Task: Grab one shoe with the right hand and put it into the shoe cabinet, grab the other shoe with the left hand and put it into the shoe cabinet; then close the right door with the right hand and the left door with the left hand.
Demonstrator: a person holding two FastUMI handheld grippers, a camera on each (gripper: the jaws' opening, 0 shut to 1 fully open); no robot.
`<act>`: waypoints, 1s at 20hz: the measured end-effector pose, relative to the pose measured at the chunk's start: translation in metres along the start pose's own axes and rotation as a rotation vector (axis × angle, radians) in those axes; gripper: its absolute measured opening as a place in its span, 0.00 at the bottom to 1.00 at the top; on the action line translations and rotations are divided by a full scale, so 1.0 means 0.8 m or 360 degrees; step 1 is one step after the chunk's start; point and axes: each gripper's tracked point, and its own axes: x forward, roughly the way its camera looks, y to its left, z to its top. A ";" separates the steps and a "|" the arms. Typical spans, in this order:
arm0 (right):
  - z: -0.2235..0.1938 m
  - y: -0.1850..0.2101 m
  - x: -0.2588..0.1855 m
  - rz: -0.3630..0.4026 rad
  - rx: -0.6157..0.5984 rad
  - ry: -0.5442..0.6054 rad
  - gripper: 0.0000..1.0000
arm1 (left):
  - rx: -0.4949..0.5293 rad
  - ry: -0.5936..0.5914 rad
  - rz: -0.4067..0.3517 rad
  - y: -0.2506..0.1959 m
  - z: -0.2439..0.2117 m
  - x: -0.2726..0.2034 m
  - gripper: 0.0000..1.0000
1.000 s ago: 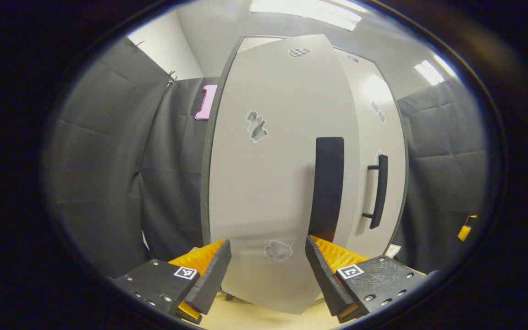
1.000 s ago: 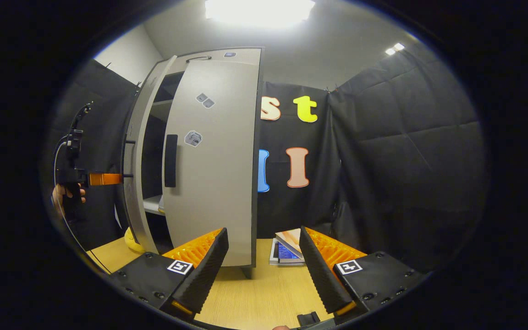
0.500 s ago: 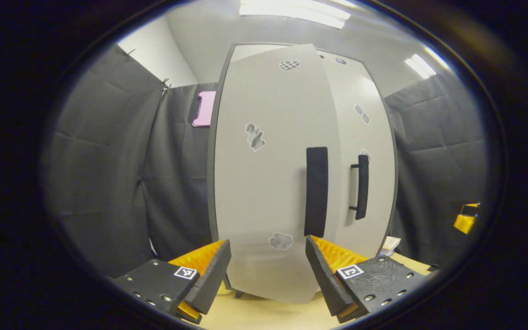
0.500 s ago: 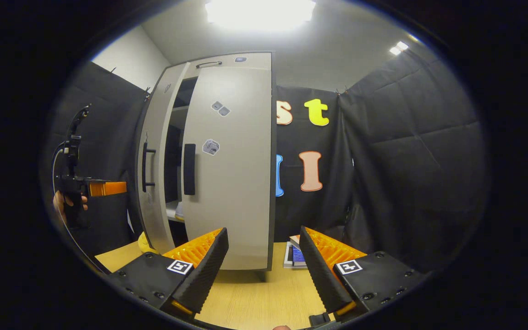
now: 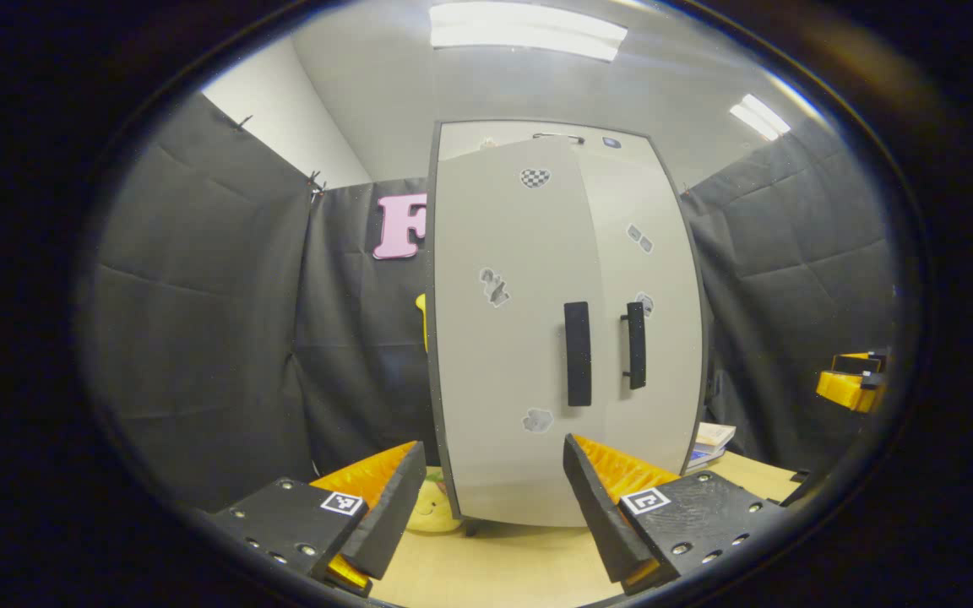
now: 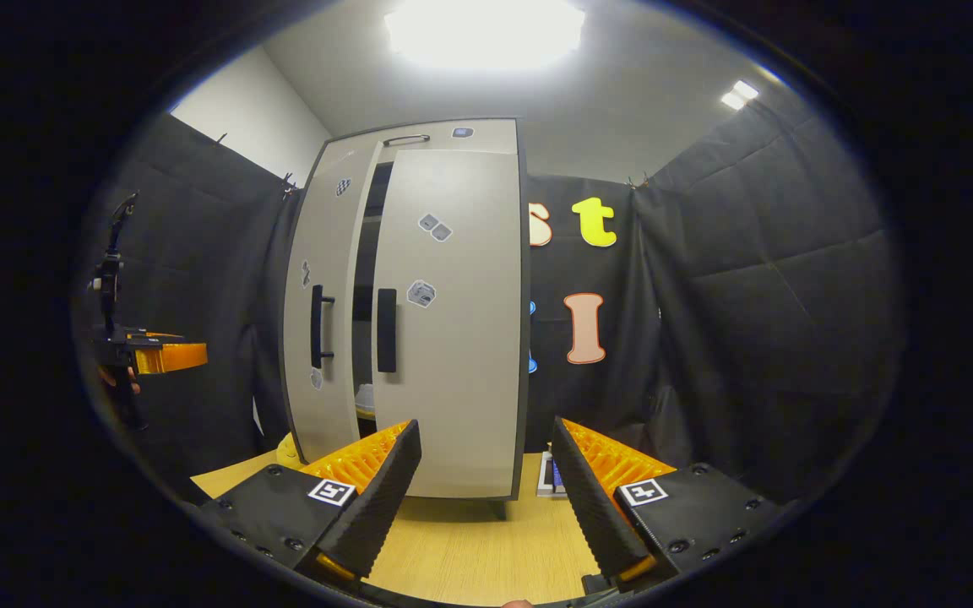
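Door-closing step nearly done — the tall pale-grey two-door shoe cabinet (image 6: pixel 444 338) at twelve o'clock has its left door (image 6: pixel 322 312) slightly ajar, needing a last push — the left gripper (image 5: pixel 491 498) and right gripper (image 6: pixel 486 490) have jaws wide apart, holding nothing.

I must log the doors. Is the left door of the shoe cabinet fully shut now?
Not fully. In the right gripper view a dark gap remains between the left door and the right door.

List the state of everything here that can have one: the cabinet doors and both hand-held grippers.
Left door: slightly ajar, dark gap beside it.
Right door: shut flat against the cabinet.
Left hand-held gripper: open, holding nothing.
Right hand-held gripper: open, holding nothing.
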 end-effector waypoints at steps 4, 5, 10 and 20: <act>0.002 0.012 -0.019 0.0017 -0.0009 -0.0010 0.98 | 0.0023 0.0036 0.0008 0.011 -0.015 -0.042 0.94; 0.002 0.014 -0.024 0.0017 -0.0014 -0.0012 0.98 | 0.0028 0.0040 0.0014 0.013 -0.019 -0.052 0.95; -0.003 0.014 -0.047 0.0001 -0.0015 -0.0021 0.98 | 0.0019 0.0078 0.0030 0.018 -0.038 -0.087 0.99; -0.005 0.011 -0.058 -0.0017 0.0015 -0.0023 0.97 | 0.0047 0.0083 0.0088 0.030 -0.052 -0.106 0.94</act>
